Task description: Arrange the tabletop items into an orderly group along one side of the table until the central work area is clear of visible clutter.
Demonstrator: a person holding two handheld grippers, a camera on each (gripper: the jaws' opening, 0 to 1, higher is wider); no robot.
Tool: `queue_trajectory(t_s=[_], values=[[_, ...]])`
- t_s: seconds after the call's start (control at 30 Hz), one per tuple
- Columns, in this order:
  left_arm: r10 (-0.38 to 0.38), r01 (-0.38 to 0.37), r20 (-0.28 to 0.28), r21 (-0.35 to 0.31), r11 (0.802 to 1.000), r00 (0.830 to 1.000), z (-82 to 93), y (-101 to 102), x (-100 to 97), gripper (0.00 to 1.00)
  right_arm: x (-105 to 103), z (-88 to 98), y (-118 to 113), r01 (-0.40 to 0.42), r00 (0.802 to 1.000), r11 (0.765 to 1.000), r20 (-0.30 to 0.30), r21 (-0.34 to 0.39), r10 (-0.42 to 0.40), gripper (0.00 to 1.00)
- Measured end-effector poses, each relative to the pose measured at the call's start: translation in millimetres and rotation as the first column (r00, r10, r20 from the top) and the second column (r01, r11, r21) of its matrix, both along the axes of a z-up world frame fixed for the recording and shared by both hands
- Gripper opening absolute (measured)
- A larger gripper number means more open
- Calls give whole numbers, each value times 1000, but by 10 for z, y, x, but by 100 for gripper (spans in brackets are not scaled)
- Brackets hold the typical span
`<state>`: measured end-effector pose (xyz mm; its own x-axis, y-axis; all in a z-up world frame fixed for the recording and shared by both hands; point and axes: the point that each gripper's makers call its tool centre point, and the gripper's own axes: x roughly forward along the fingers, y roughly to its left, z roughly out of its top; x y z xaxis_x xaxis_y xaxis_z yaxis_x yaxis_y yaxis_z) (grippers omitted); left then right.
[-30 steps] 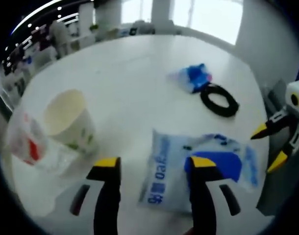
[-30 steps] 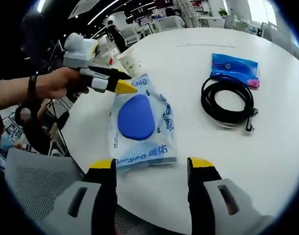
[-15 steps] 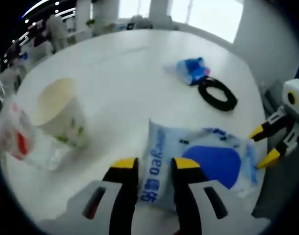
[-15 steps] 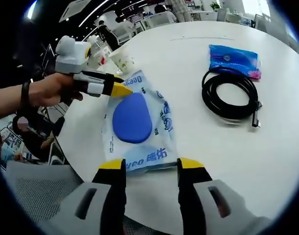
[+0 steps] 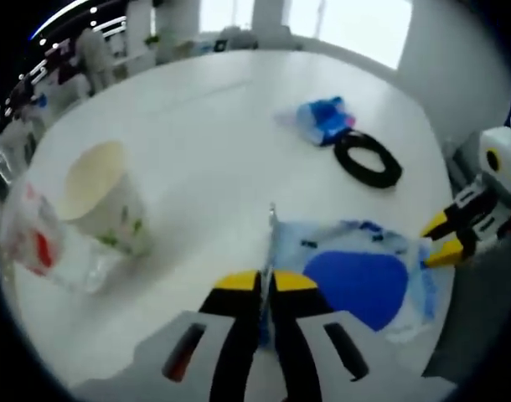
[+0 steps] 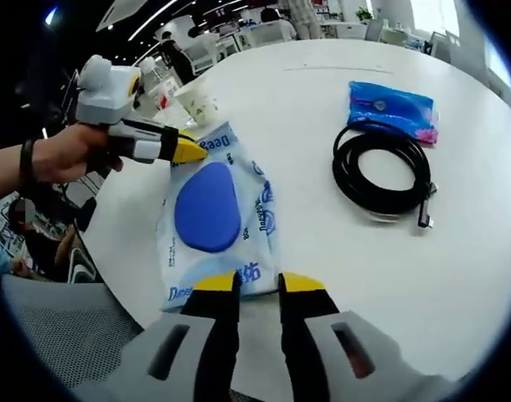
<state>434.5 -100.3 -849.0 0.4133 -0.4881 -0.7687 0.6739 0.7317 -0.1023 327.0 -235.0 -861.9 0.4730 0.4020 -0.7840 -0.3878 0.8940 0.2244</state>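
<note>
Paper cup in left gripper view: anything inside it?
The paper cup stands upright beside a crumpled plastic bag. Its visible inner wall is bare cream, but the bottom is hidden by the near rim, so contents can't be ruled out.

Both views look low along their jaws from opposite ends of the wipes pack [image 5: 356,280] [image 6: 212,219] (shared, close).

Grey grippers, yellow tips

Each hand-held gripper has grey jaws with dark slots and yellow tips: left hand-held gripper [image 5: 265,282], right hand-held gripper [image 6: 258,285]. The person's hand [image 6: 61,156] wears a dark band at the wrist.
</note>
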Motion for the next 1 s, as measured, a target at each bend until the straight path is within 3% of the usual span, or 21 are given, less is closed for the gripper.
queue_trajectory(t_s=[0.1,0.27,0.37,0.6,1.0], values=[[6,-6,5,8,1000,1000,13,20,-17,0,66,41,-41,4,1000,1000,9,6,-4,0],[66,-66,-1,-8,998,998,8,122,-55,0,82,29,-27,6,1000,1000,7,10,-6,0],[119,-119,-4,-22,993,993,5,192,-63,0,89,51,-54,20,1000,1000,19,4,-20,10],[218,-218,-11,-42,975,976,-12,308,-104,0,58,-4,-50,49,999,998,-20,26,-49,30],[323,-323,-22,-86,942,946,35,383,-233,0,4,-77,134,62,995,995,-78,77,-56,28]])
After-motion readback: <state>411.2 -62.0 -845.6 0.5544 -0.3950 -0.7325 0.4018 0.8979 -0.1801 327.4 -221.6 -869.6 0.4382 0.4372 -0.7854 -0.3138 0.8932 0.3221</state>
